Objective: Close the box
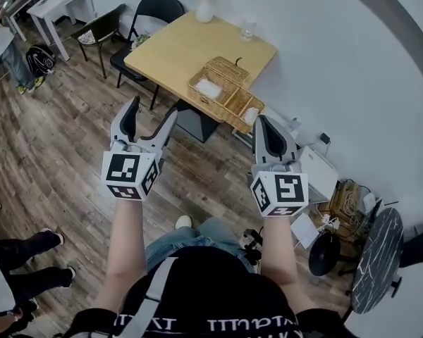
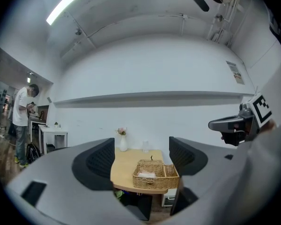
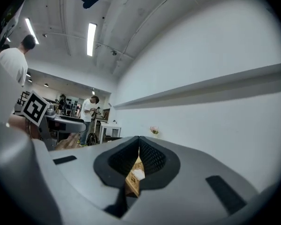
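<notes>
**Left gripper** (image 1: 151, 111): jaws spread wide and empty. Its own view shows only the distant table between them. Held in the air at about chest level, well apart from the work.

**Right gripper** (image 1: 262, 122): jaws closed tip to tip, gripping nothing. Only a sliver of the wicker box shows through the narrow gap in its own view. Held level with the left gripper and also well clear of the table.

**Wicker box** (image 1: 225, 90): the task's object. It is a woven, divided basket on the near corner of the wooden table (image 1: 176, 48), ahead of both grippers. White contents show in the open compartments. The woven lid (image 1: 227, 69), with a small dark knob, lies on the far side. Whether it is hinged cannot be told from here.

**Other items on the table:** clear glass (image 1: 248, 28) and white vase of flowers (image 1: 204, 5), both at the far edge and well apart from the box.

**Hazards, as judged:**
- The box sits right at the table's edge and looks light. A sideways push on the lid could slide it off unless the other gripper steadies the rim.
- The white contents may stand proud of the rim and stop the lid from seating.
- The closed right jaws can only push, not grasp. The knob is small, so a pinch could slip off it.
- A wide swing toward the far edge could reach the glass.
</notes>
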A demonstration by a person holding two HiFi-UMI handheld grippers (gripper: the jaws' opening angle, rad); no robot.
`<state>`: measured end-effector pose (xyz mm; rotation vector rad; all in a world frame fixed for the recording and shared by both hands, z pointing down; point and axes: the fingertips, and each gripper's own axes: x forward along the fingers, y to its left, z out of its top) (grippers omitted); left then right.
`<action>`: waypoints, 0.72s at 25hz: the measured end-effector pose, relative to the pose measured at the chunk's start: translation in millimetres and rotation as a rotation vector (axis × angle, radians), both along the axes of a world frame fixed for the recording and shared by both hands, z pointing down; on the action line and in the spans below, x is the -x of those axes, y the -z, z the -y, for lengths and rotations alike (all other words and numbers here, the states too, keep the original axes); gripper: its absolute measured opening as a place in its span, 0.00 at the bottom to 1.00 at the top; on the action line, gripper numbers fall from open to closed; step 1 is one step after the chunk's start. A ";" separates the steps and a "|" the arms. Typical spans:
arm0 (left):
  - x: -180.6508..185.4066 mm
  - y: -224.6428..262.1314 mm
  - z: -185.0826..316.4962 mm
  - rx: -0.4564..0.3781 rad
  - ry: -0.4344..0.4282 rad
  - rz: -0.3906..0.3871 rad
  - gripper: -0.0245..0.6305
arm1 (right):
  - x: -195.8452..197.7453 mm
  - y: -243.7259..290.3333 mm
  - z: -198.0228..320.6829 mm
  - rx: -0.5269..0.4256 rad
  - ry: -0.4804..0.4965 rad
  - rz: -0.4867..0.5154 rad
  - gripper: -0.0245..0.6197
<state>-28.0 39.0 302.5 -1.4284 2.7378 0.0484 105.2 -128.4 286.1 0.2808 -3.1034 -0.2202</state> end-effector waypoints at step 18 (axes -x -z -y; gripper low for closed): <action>110.6 -35.4 44.2 0.053 -0.029 -0.058 0.58 | 109.1 -32.7 46.5 0.027 -0.021 -0.025 0.06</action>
